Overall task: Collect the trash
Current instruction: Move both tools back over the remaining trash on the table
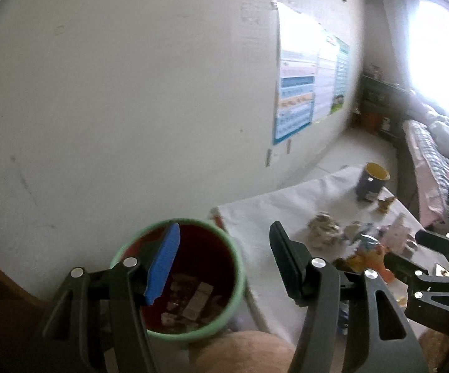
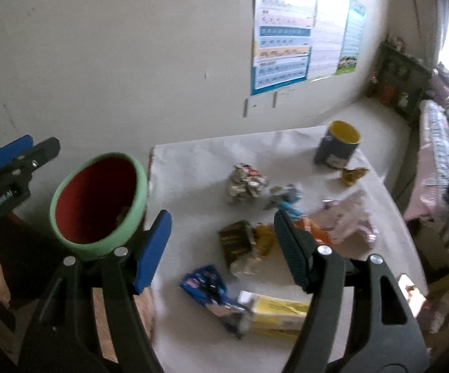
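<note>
both claws are spread wide and empty: right gripper (image 2: pixel 222 245) hangs over the litter, left gripper (image 1: pixel 224 261) sits beside the bin, nothing between the pads of either.

trash lies loose on the white table (image 2: pixel 193 161). from my right claw's view: brown-gold wrapper (image 2: pixel 238 245) dead centre between my fingers, crumpled paper ball (image 2: pixel 244 183) at 12 o'clock of it, blue packet (image 2: pixel 207 286) at 7, yellow box (image 2: pixel 275 310) at 5, pink-white wrapper (image 2: pixel 348 223) at 3, touching an orange one.

handling guess: all light, thin, crinkly. foil and film will be slick and will fold under the pads, so pinch the bunched middle of the brown-gold wrapper, not a flat edge. paper ball is springy, grab across its bulk. yellow box looks stiffer, take it across the narrow sides.

green bin (image 2: pixel 100 205) with red inside stands at 9 o'clock, off the table's left edge, some scraps already in the bottom. mouth is wide, so the drop should be easy.

dark mug (image 2: pixel 338 147) with yellow inside at 1 o'clock, far end of the table. probably not trash, steer clear.
</note>
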